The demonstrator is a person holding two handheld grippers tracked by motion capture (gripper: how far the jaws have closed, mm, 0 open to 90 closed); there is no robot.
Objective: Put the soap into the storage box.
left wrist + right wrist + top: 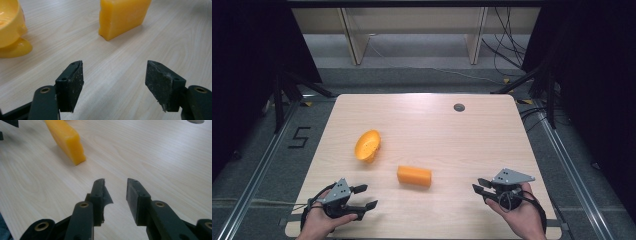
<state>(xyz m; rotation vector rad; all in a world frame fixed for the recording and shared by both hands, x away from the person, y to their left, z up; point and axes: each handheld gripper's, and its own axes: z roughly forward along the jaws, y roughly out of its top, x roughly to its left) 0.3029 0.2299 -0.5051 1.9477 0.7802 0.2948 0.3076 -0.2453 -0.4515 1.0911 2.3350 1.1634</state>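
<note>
An orange block (414,176) lies near the middle of the wooden table (427,125). To its upper left a yellow-orange bowl (367,145) rests tipped on its side. My left gripper (365,196) sits low at the front left, open wide with nothing between its jaws; ahead of it I see the block (122,16) and the bowl (11,27). At the front right my right gripper (479,191) is held in a hand, its jaws a little apart and empty. Its own view has the block (66,138) off to the upper left.
A round grey cable port (459,107) is set into the table's far side. Black frames and cables stand on the floor beyond the table's far corners. The table's front edge runs just under both hands.
</note>
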